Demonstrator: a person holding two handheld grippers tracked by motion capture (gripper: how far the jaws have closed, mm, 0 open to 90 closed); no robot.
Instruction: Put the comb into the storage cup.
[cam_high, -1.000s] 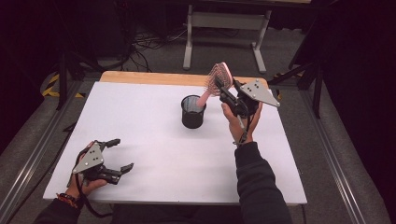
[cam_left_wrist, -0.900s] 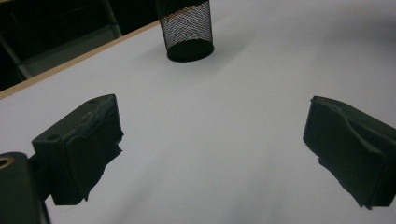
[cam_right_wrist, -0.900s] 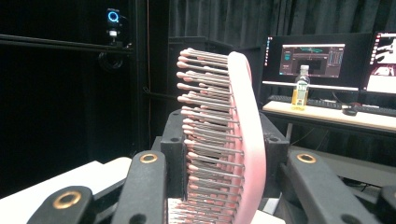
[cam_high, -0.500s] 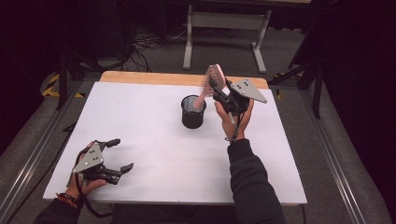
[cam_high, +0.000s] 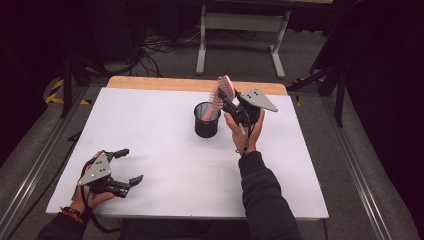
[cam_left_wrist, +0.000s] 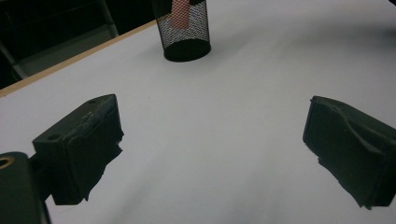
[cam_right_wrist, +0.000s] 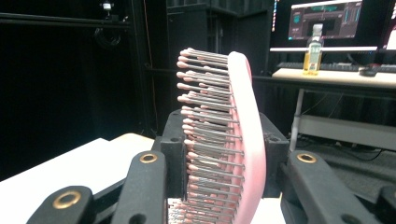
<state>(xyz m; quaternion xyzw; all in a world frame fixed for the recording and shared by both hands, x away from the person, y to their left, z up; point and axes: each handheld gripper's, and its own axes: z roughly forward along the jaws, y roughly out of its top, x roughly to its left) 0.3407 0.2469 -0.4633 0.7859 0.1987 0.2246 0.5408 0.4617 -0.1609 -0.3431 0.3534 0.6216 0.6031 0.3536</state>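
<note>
1. Shifted leftward since a second ago: right tongs (cam_high: 231, 106) and the pink hairbrush (cam_high: 224, 92) now closer over the black mesh cup (cam_high: 207, 120), handle end dipping into its mouth; left tongs unmoved all the while.
2. Nearest, at the front left corner of the white tabletop (cam_high: 165, 165): left tongs (cam_high: 125, 166) resting low in the left hand (cam_high: 92, 192), jaws spread wide and empty, bare surface between them in the left gripper view.
3. Farther in, past mid-tabletop: mesh cup standing upright, a pink strip of brush handle showing through the mesh (cam_left_wrist: 180, 14) in the left gripper view.
4. Just right of and above the cup: right tongs held up by the right hand (cam_high: 245, 132), pinching the hairbrush across its head, jaws pressed against both sides in the right gripper view, bristles (cam_right_wrist: 205, 130) facing that view's left.
5. Long axis of the brush steep, leaning from the head at upper right down-left to the handle in the cup; cup directly below and slightly left of the right tongs, so likely a short lowering, then release. Right hand far nearer than left.
6. Beyond the tabletop: floor cables and a grey stand (cam_high: 240, 30).
</note>
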